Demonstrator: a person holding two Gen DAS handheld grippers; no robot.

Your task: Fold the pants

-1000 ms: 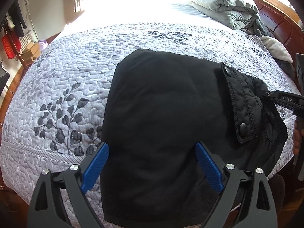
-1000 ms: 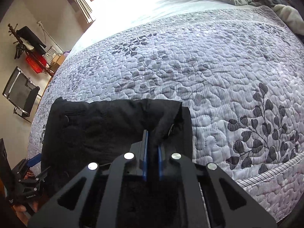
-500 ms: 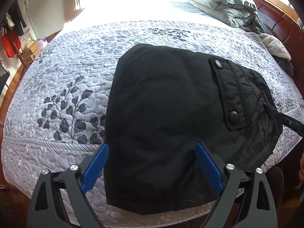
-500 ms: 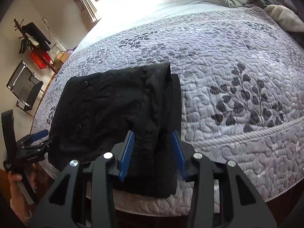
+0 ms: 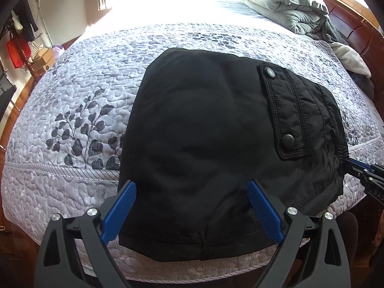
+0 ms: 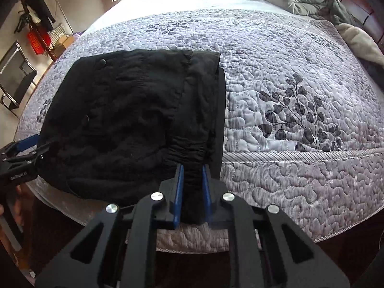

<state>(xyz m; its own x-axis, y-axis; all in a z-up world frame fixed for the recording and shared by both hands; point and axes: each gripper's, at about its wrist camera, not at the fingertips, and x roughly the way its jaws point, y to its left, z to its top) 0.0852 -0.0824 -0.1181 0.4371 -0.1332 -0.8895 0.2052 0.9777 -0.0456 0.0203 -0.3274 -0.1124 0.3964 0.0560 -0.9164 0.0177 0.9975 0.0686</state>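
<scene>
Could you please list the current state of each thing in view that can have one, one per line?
Pants: folded, flat on the quilt, near its front edge.
Pocket flap: lying flat, two snaps showing.
Left claw: open wide, over the pants' near edge.
Right claw: closed on the bunched waistband.
Quilt: spread flat.
Comforter: bunched up.

Bed [image 5: 60, 192] with white-grey quilted coverlet, dark leaf-sprig print, striped border band along near edge. Folded black fabric pants [image 5: 204, 132] lying flat on coverlet at near edge, lower hem overhanging edge slightly; snap-buttoned pocket flap facing up on right part. Rumpled grey duvet [image 5: 283, 7] heaped at far right corner. Cream fleece blanket [image 5: 350, 57] at right edge, beside dark wooden bed frame [image 5: 355, 24]. Far half of bed in bright sunlight, detail washed out.
</scene>
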